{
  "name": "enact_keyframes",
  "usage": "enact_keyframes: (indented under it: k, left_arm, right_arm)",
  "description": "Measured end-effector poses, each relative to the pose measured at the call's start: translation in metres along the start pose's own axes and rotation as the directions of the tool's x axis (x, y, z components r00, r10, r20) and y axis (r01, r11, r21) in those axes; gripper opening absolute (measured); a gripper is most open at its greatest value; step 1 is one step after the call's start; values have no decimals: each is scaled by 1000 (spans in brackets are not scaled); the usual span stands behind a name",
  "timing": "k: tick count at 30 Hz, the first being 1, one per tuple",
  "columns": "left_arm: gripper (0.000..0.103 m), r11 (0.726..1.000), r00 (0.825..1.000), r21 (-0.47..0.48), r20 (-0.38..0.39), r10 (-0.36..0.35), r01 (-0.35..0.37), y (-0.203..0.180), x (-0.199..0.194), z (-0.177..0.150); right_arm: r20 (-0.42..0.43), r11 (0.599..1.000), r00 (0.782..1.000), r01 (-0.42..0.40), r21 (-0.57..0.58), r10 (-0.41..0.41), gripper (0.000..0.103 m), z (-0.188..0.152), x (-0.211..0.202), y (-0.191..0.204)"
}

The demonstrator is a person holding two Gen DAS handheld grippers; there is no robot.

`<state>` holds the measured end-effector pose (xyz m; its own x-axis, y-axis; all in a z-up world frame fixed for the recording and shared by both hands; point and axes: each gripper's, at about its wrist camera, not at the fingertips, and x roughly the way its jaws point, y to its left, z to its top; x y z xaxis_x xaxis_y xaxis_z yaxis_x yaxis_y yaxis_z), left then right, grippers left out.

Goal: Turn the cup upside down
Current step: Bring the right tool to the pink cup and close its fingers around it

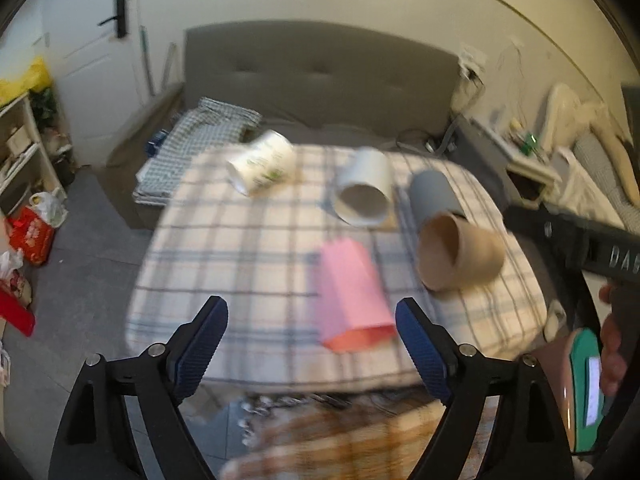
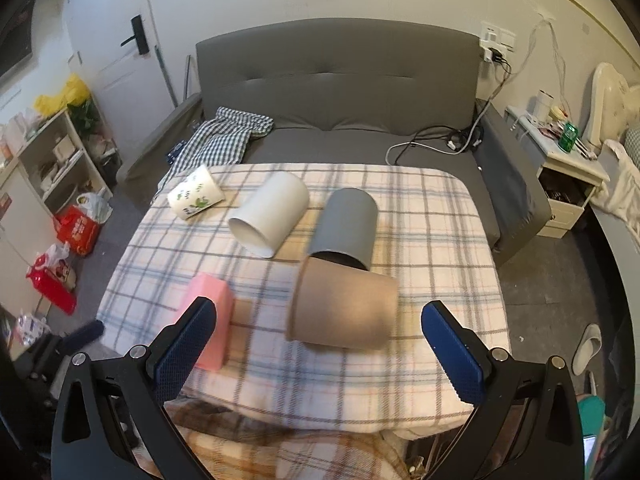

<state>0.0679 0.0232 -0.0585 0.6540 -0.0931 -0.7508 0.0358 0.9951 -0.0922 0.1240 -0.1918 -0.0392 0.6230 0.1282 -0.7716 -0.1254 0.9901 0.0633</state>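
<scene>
Brown paper cup (image 2: 342, 308) lies on its side near you on the plaid cloth (image 2: 436, 216), ungrasped between your right gripper (image 2: 320, 344)'s spread jaws; your left gripper (image 1: 312, 340) likewise gapes, so flipping remains undone.

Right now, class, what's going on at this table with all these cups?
A person holds a two-finger gripper in each hand over a table covered with a plaid cloth. Five cups lie on their sides on it: a leaf-print cup, a white cup, a grey cup, a brown cup and a pink cup. The left gripper is open before the pink cup; the right gripper is open before the brown cup. Neither touches a cup, and none is flipped yet.
</scene>
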Motion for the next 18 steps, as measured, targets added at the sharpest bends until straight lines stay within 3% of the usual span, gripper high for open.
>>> enact_keyframes:
  k: [6,10,13,18]
  left_arm:
    - [90,986,991,-104,15,134,-132,58,2,6]
    - [91,978,985,-123,-7,170,-170,86,14,3]
    - [91,976,986,-139,-29,167,-169,102,23,2]
    - [91,975,987,-155,-56,150,-157,118,39,2]
  right_arm:
    - [-61,996,998,-4,-88,-1,103,10,9,49]
    - [-138,990,990,-45,-135,26,103,12,30,82]
    - [-233,986,972,-73,-149,37,103,12,58,103]
    - [-387,989,922,-70,-130,14,103,13,109,120]
